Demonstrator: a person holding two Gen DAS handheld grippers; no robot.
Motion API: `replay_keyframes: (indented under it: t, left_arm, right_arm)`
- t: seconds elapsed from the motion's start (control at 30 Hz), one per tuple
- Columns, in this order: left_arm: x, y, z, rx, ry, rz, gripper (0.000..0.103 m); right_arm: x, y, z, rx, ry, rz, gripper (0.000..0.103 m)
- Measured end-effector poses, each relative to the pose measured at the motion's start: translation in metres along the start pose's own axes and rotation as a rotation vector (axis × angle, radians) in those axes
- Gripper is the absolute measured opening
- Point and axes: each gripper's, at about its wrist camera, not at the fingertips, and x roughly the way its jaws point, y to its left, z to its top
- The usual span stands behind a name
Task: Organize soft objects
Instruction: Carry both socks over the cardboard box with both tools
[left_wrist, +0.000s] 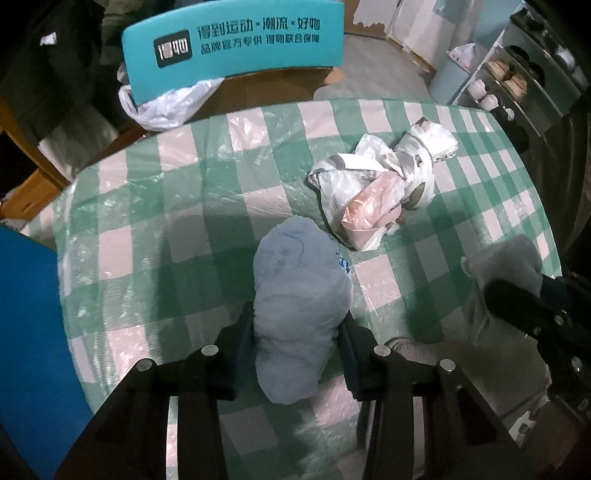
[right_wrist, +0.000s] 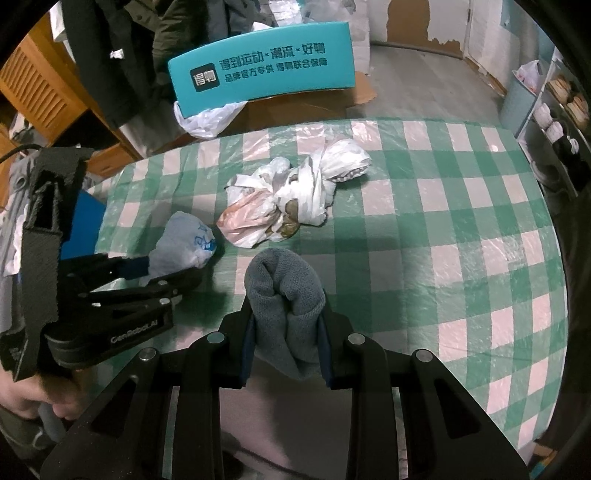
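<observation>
My left gripper (left_wrist: 295, 332) is shut on a bunched pale blue plastic bag (left_wrist: 299, 295), held just over the green-and-white checked table (left_wrist: 184, 229). It also shows in the right wrist view (right_wrist: 184, 242), held by the left gripper (right_wrist: 162, 271). My right gripper (right_wrist: 286, 325) is shut on a folded grey cloth (right_wrist: 284, 291), which also shows at the right in the left wrist view (left_wrist: 506, 266). A knotted white, pink and brown plastic bag (left_wrist: 380, 184) lies on the table beyond both grippers, and shows in the right wrist view (right_wrist: 291, 195).
A teal box with Chinese lettering (right_wrist: 262, 70) stands beyond the table's far edge, with a loose white plastic bag (right_wrist: 207, 120) under it. A shelf with shoes (left_wrist: 517, 77) is at the far right. A blue object (left_wrist: 33, 332) is at the left.
</observation>
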Motion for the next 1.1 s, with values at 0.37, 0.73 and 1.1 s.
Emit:
replay_keyframes:
  t: [0.37,0.73,1.1]
  left_arm:
    - [-0.036,0.006,-0.012,0.001,-0.055,0.014,0.041]
    - [-0.075,0.014,-0.030,-0.017,-0.102,0.027,0.041]
    - [-0.116,0.036,-0.055,-0.055,-0.146,0.042,0.042]
  right_arm:
    - [-0.017,0.019,0.003,-0.038,-0.038,0.009,0.027]
    - [-0.034,0.033,-0.001,-0.066,-0.067,0.020,0.027]
    - [-0.053,0.068,-0.004,-0.129,-0.093,0.074,0.027]
